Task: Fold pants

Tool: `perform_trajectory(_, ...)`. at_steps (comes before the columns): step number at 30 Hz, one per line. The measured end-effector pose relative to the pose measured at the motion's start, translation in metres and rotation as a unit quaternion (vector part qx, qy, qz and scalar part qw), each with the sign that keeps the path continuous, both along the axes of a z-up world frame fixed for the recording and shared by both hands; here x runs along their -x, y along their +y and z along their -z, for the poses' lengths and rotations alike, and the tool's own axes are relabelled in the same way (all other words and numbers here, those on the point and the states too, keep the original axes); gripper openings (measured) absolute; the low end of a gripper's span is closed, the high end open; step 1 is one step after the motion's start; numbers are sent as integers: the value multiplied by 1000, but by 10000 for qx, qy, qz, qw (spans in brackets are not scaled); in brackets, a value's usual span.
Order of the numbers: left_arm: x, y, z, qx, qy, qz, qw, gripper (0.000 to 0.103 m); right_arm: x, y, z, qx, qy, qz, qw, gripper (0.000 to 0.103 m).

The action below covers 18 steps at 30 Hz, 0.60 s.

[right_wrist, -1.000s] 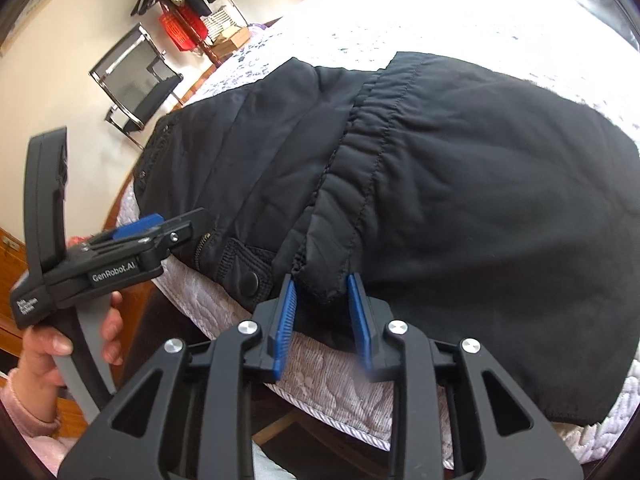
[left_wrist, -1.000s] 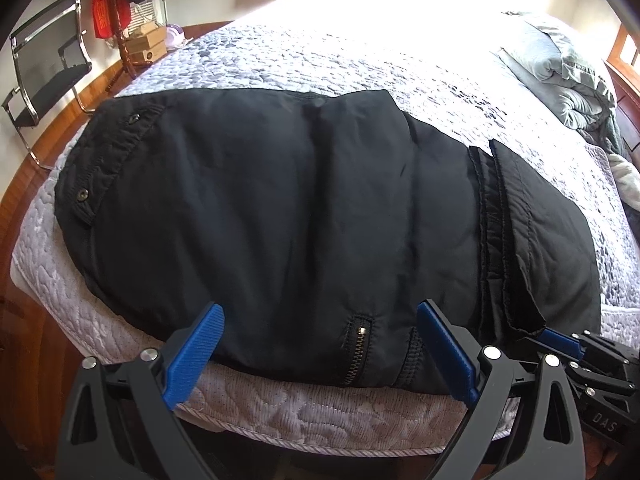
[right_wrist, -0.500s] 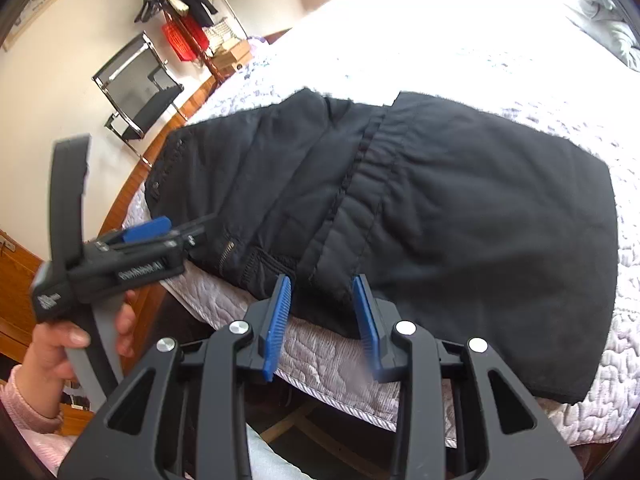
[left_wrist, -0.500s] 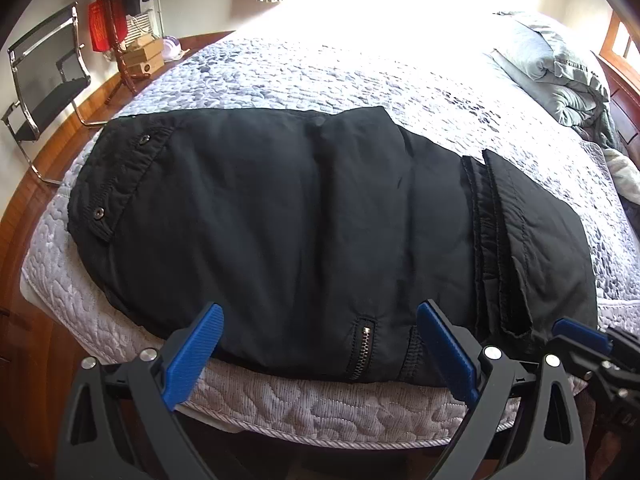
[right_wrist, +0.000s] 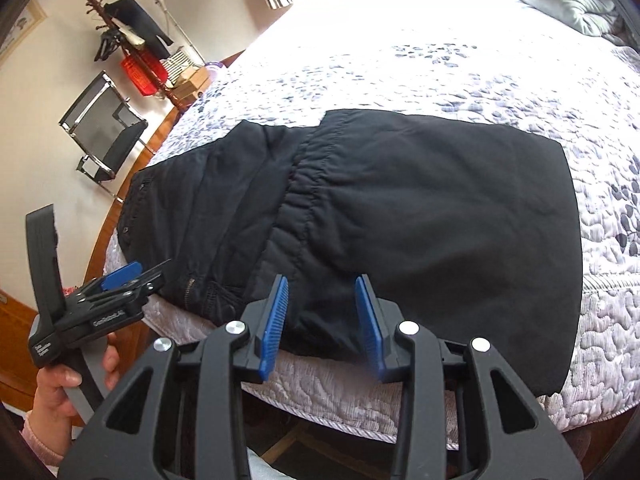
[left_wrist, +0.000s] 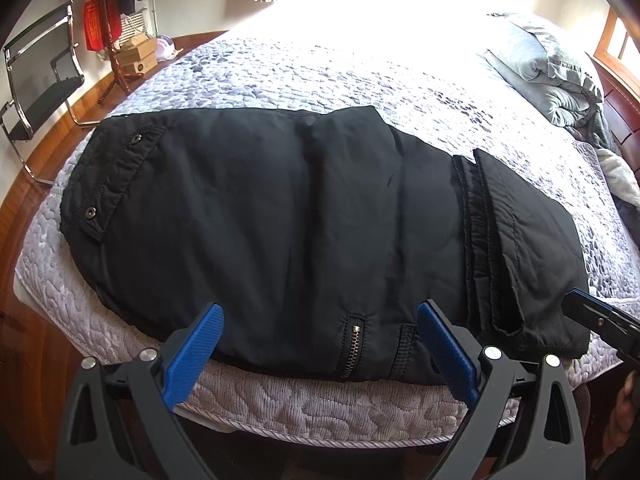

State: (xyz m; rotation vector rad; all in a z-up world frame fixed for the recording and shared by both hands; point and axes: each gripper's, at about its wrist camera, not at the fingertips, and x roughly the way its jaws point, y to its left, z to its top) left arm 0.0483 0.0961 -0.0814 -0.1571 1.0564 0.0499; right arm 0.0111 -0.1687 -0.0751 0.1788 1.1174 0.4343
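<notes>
Left wrist view: pants [left_wrist: 300, 216] lie folded mid-frame, likely another fold left; left gripper [left_wrist: 320, 354] and right gripper [right_wrist: 322, 326] both gape, empty.

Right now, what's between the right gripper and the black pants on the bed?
Only a bare strip of quilted bedspread at the bed's edge separates the open right gripper from the pants, as the right wrist view shows.

Quilted grey-patterned bedspread [left_wrist: 360, 80] over bed. Crumpled grey duvet [left_wrist: 552, 76] at far right corner. Chrome-framed black chair [left_wrist: 36, 80], coat stand [right_wrist: 120, 28], red bag [left_wrist: 94, 26], cardboard boxes [left_wrist: 136, 56] along wall.
</notes>
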Motion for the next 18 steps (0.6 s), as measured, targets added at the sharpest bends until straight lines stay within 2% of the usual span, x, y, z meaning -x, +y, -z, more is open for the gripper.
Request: perform_trajectory(18, -4, 12, 11, 221, 88, -90, 9997, 98, -6, 23, 40, 491, 282, -36, 9984, 37)
